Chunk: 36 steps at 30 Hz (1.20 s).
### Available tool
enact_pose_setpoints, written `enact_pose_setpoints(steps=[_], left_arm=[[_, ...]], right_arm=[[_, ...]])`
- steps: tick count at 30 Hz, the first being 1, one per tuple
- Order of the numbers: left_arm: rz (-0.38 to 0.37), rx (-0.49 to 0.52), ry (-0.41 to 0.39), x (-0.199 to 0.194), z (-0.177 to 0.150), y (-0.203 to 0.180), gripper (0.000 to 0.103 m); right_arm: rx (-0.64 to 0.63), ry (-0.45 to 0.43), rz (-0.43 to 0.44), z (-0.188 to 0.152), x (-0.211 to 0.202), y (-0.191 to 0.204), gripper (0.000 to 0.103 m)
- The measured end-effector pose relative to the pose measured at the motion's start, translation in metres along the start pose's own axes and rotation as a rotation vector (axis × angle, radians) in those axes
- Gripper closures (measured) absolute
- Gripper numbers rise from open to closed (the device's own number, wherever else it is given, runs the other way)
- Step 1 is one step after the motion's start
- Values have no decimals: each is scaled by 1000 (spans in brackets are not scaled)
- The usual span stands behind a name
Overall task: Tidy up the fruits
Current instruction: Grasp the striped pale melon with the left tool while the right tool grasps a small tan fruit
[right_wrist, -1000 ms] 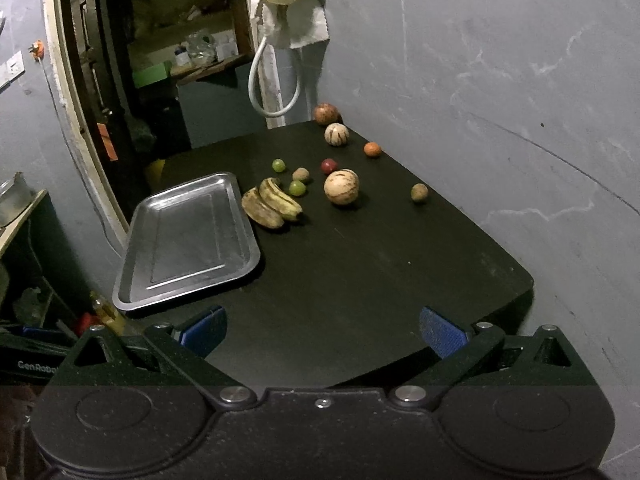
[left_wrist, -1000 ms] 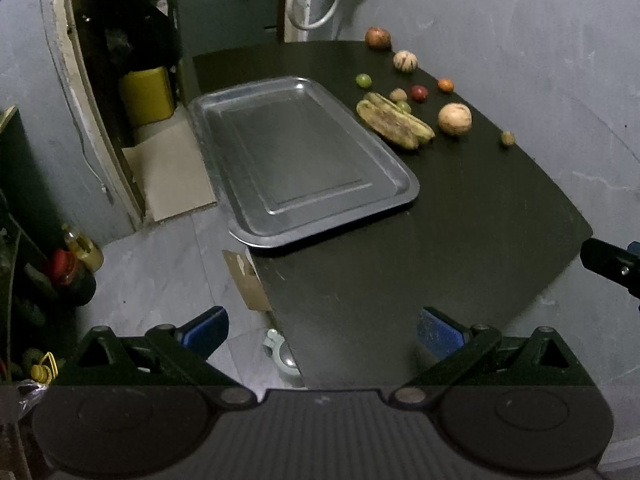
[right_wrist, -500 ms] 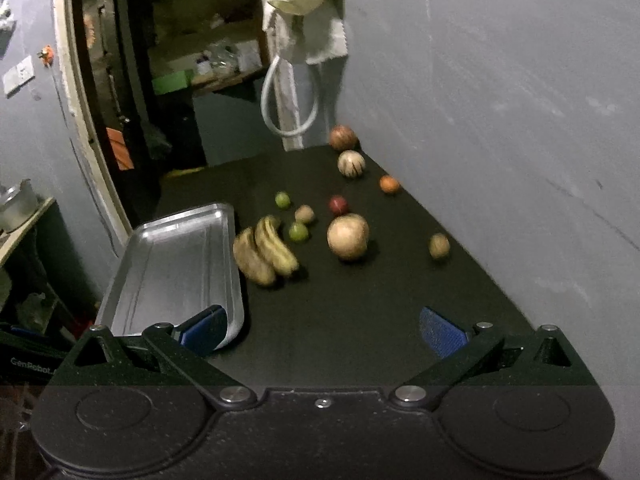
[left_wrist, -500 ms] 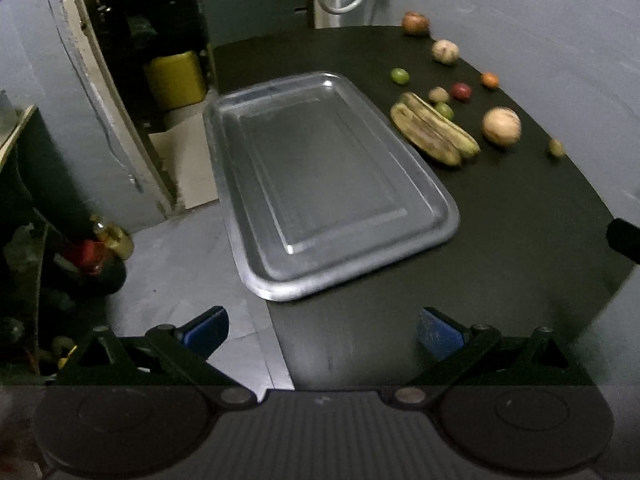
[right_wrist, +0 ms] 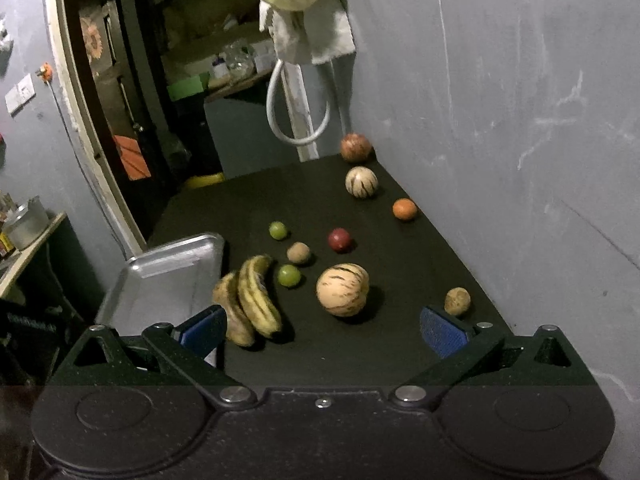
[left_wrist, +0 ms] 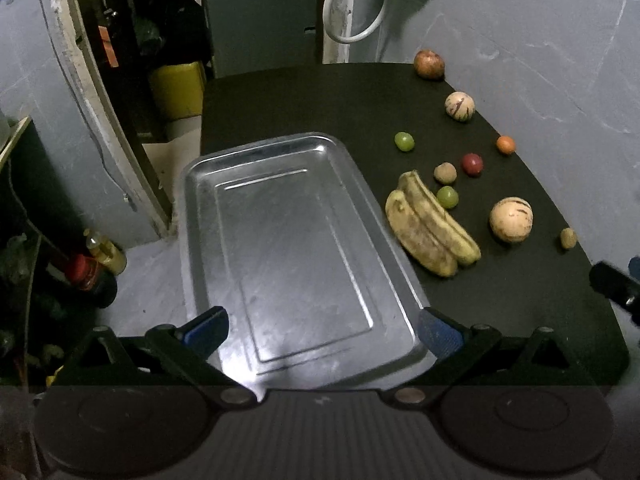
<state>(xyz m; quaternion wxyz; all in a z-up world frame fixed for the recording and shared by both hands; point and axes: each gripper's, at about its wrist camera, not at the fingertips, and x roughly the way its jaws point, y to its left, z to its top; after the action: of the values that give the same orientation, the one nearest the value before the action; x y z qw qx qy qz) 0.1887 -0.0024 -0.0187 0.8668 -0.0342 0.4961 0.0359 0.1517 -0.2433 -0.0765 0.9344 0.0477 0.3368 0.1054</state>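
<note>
An empty metal tray (left_wrist: 292, 240) (right_wrist: 160, 280) lies on the left side of the black table (left_wrist: 500, 312). Two spotted bananas (left_wrist: 432, 228) (right_wrist: 252, 296) lie right of it. Around them sit a large striped melon (left_wrist: 511, 219) (right_wrist: 343, 289), a smaller striped one (left_wrist: 460, 106) (right_wrist: 361, 182), green fruits (left_wrist: 447, 197) (right_wrist: 289, 275), a red fruit (left_wrist: 472, 164) (right_wrist: 340, 239), an orange one (left_wrist: 505, 144) (right_wrist: 404, 209) and a reddish-brown one (left_wrist: 429, 64) (right_wrist: 355, 147). My left gripper (left_wrist: 320, 330) hangs open over the tray's near end. My right gripper (right_wrist: 320, 328) is open just before the bananas and the big melon.
A grey wall runs along the table's right side. A white hose loop (right_wrist: 298, 120) and a cloth (right_wrist: 304, 12) hang at the far end. Left of the table are a doorway, a yellow container (left_wrist: 176, 90) and bottles (left_wrist: 96, 264) on the floor.
Both grippers moved forward: the left now stands over the tray's near end, the right came close to the bananas and melon. No fruit has shifted.
</note>
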Motion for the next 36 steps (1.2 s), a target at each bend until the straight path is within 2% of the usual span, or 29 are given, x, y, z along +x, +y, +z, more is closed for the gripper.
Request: enact_pose_setpoints(steps=[6, 11, 13, 15, 17, 19, 21, 25, 28, 30, 36], left_arm=[[-20, 0, 2, 13, 18, -15, 1], [-65, 49, -8, 24, 37, -39, 1], [-90, 103, -27, 29, 45, -51, 1], [-143, 198, -54, 34, 53, -65, 1], [-187, 322, -95, 38, 58, -79, 1], [-195, 466, -141, 42, 62, -96, 1], [-199, 612, -189, 47, 62, -115, 1], [-214, 798, -227, 62, 56, -146, 1], [-234, 849, -204, 76, 53, -161, 2], [-245, 871, -171, 89, 54, -167, 6], [-264, 879, -131, 109, 56, -176, 15]], right_arm=[[13, 40, -34, -8, 18, -13, 1], [76, 23, -129, -15, 24, -26, 1], [142, 26, -134, -16, 28, -37, 1], [225, 29, -123, -18, 31, -50, 1], [293, 34, -114, -20, 34, -61, 1], [329, 24, -127, -20, 37, -68, 2], [339, 8, -143, -19, 40, -71, 7], [362, 3, -182, -14, 53, -76, 21], [361, 5, -212, -9, 64, -78, 28], [360, 10, -228, -8, 71, -81, 38], [343, 28, -258, -7, 89, -83, 55]])
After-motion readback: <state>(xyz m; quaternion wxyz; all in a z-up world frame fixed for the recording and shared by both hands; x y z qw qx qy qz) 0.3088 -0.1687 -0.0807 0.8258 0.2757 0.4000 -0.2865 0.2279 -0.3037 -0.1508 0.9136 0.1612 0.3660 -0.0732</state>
